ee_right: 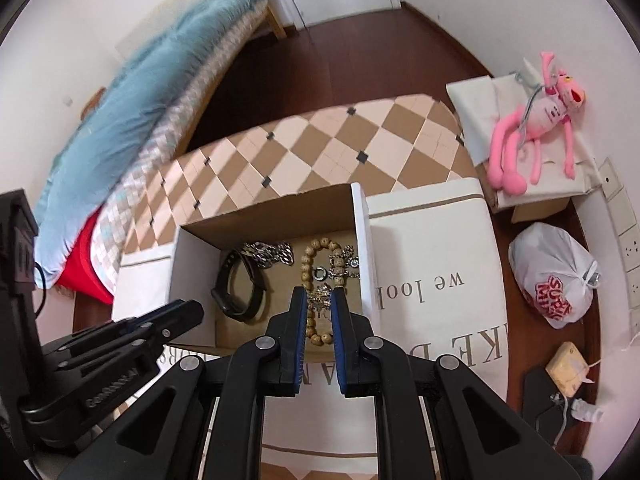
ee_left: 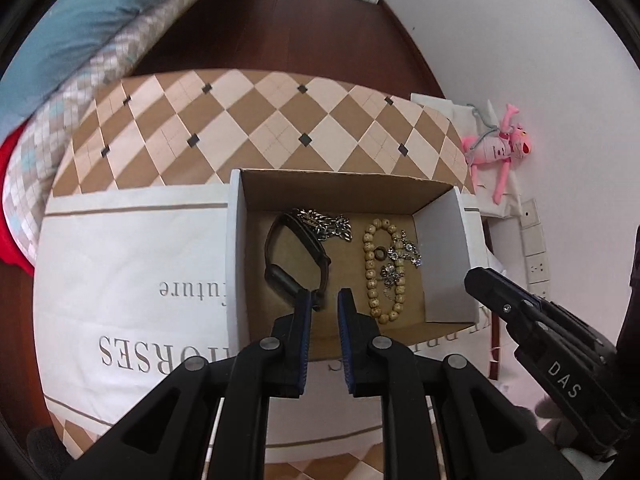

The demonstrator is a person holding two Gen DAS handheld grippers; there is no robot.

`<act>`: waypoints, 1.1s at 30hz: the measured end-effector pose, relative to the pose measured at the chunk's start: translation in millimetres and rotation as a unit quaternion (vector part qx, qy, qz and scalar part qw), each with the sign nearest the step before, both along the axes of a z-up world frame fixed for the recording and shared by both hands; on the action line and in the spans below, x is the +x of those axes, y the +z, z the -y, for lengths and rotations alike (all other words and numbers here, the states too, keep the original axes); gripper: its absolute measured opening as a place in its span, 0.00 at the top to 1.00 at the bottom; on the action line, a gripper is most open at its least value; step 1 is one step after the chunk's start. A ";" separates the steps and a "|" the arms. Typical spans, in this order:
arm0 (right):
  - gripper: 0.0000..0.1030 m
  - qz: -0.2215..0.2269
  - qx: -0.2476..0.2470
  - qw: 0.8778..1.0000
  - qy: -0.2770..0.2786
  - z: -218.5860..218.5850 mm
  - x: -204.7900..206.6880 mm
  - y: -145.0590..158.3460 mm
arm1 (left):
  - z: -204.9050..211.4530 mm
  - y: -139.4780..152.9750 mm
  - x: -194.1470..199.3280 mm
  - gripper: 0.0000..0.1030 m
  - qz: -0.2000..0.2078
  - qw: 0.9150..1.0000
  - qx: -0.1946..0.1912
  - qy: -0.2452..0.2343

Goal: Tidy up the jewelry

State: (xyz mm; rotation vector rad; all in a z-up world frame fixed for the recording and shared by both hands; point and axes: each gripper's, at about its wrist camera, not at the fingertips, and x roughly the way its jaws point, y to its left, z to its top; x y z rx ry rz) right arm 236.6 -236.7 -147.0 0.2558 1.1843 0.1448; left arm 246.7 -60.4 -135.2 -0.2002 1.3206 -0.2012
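An open cardboard box [ee_left: 444, 264] holds a black wristband [ee_left: 294, 256], a silver chain [ee_left: 328, 226], a wooden bead bracelet [ee_left: 374, 272], a small ring [ee_left: 380, 255] and sparkly brooches [ee_left: 406, 252]. My left gripper [ee_left: 325, 300] is open and empty over the box's near edge, beside the wristband. My right gripper [ee_right: 319, 300] is open over the bead bracelet [ee_right: 316, 256], with a sparkly brooch [ee_right: 320, 298] lying between its fingers. The box [ee_right: 188, 268], the wristband [ee_right: 236, 288] and the chain [ee_right: 272, 256] also show in the right wrist view.
The box sits on a white printed bag [ee_left: 132, 280] on a diamond-patterned table [ee_left: 280, 120]. A pink plush toy [ee_right: 536, 128] and a white plastic bag [ee_right: 556, 280] lie to the right. A bed with a blue blanket [ee_right: 132, 120] is at the left.
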 end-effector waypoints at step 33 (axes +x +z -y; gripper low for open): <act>0.02 -0.038 -0.152 0.988 0.011 3.9 -4.6 0.4 | -25.1 6.1 -15.5 0.01 0.040 0.990 0.136 0.024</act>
